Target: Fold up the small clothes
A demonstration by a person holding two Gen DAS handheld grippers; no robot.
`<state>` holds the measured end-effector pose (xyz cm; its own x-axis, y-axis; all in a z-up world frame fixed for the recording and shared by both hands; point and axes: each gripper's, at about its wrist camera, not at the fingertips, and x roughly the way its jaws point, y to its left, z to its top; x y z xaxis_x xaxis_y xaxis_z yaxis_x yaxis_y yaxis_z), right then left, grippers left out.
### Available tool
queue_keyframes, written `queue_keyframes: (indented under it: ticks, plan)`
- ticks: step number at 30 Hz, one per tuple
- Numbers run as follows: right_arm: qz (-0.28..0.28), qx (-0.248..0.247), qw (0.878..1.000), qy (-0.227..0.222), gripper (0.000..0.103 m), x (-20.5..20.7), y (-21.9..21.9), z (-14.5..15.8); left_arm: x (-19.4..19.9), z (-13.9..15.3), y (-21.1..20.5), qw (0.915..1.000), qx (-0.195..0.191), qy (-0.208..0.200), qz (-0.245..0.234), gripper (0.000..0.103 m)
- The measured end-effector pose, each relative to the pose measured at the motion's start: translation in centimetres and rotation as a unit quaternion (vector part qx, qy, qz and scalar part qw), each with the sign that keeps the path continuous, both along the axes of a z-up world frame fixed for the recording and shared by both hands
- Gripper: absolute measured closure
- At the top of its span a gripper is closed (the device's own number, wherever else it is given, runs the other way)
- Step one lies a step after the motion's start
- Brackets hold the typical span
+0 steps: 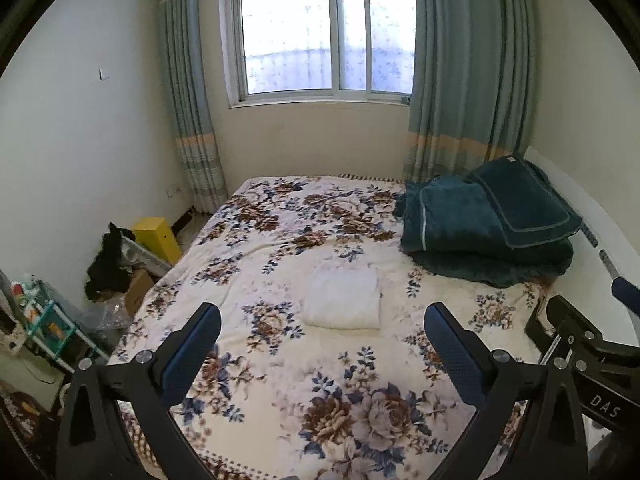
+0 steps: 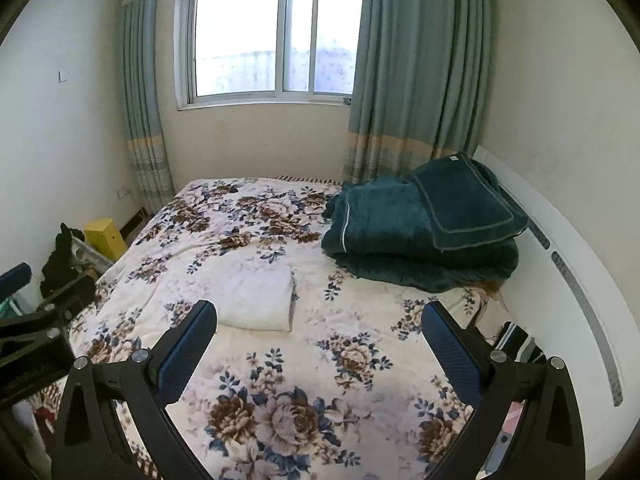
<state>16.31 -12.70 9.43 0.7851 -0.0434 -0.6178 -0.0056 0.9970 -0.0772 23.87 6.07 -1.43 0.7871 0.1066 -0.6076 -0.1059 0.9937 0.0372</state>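
Folded white cloth garment, a flat neat rectangle, lies near the middle of the bed on the cream floral-print bedspread; nothing touches it. In the right wrist view the same white garment sits just past the left fingertip, apart from it.

Left gripper hangs above the near part of the bed, jaws spread wide, holding nothing; the blue textured pads face each other with bedspread showing between. Right gripper likewise wide open and empty, above the bedspread. Part of the right gripper's black frame shows at the right edge of the left wrist view, so the two sit side by side.

Dark teal plush blanket, folded in a thick pile, lies at the far right of the bed against the white headboard, well apart from the garment. Behind: window with blue-green striped curtains. On the floor left of the bed: yellow box, black clothing heap, cardboard and clutter.
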Motion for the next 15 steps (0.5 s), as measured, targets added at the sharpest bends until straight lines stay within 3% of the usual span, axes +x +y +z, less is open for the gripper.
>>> queue_keyframes:
  ticks: [15]
  plan:
    - [0.017,0.005,1.0,0.022,0.0,-0.1,-0.4,1.7,-1.1,0.9,-0.4,0.9999,0.003,-0.002,0.013,0.0]
